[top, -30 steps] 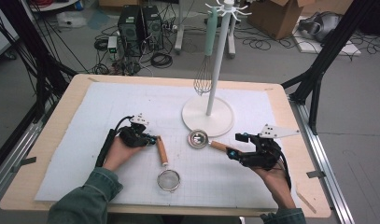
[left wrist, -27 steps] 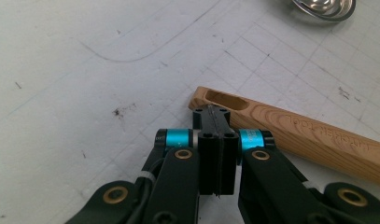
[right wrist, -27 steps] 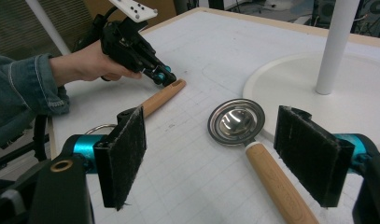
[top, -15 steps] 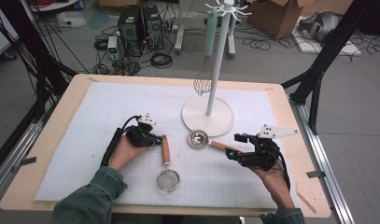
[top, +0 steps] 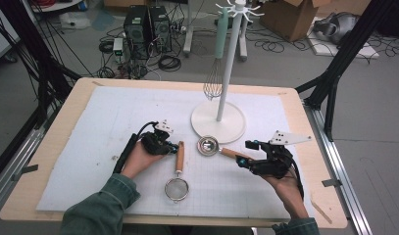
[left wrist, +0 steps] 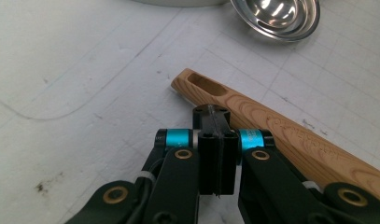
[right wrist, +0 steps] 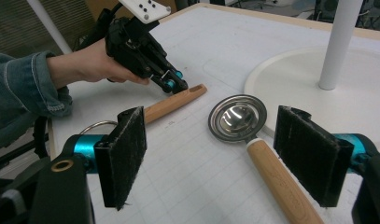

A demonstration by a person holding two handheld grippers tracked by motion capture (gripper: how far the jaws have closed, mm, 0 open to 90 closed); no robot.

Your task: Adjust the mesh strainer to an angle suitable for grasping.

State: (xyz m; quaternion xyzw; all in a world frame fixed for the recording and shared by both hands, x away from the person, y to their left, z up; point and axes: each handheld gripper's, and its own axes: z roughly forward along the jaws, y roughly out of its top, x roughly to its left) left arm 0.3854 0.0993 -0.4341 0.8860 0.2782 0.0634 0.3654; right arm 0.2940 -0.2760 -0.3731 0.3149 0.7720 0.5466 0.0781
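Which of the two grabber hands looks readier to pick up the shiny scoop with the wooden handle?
The right gripper: its jaws stand open on either side of the scoop's wooden handle. The left gripper is shut beside the strainer's handle.

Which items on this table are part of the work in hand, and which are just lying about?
In hand:
- strainer, its wooden handle beside the shut left claw
- metal scoop, its wooden handle between the open right claw pads, untouched

Lying about:
- white hook stand
- whisk hanging from the stand
- white mat
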